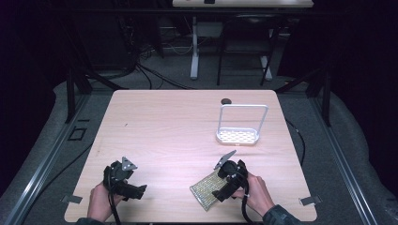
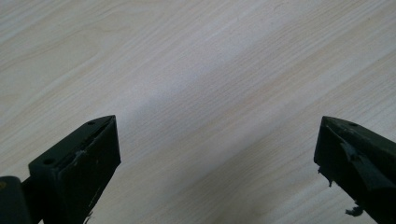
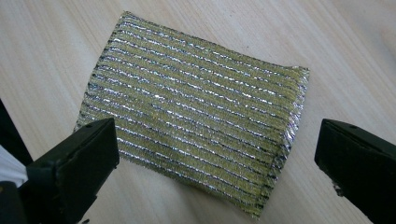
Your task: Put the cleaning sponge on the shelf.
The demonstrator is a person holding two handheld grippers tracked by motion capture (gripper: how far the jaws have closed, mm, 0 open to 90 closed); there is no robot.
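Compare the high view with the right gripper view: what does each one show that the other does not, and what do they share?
The high view alone shows the white rack with its tall handle at the table's far right, a small dark object behind it, the left gripper over bare wood, both hands, and the floor around. The right gripper view alone shows the sponge's detail: yellow with shiny silver stripes, lying flat. Both show the sponge, the wooden table and the right gripper, open above the sponge.
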